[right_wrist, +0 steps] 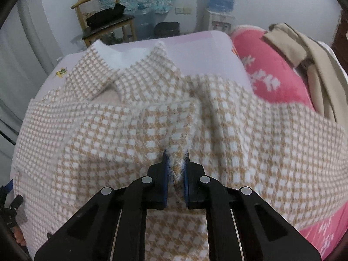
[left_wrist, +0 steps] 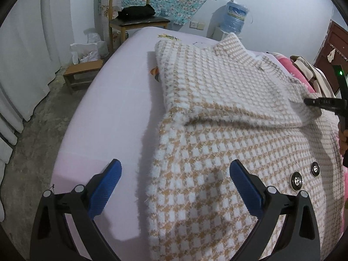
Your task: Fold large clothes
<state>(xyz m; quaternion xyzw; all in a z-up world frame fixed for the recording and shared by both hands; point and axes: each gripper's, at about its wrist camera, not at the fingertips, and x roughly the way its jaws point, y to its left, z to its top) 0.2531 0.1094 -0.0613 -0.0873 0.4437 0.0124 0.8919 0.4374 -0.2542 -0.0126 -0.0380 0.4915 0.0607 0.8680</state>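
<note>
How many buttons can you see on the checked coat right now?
2. Both dark buttons sit close together on the checked coat near the left wrist view's right edge: one lower, one up and to its right. Others may be hidden under the folds.

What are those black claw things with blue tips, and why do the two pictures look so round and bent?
No robot here: a person carries a hand-held gripper in each hand, each with a wide-angle camera looking along its two fingers, which bends the view. One picture comes from the left hand-held gripper, open above the edge of a tan-and-white checked coat spread on a pale bed. The other comes from the right hand-held gripper, shut on a pinch of that coat. A pink blanket lies beside it.
</note>
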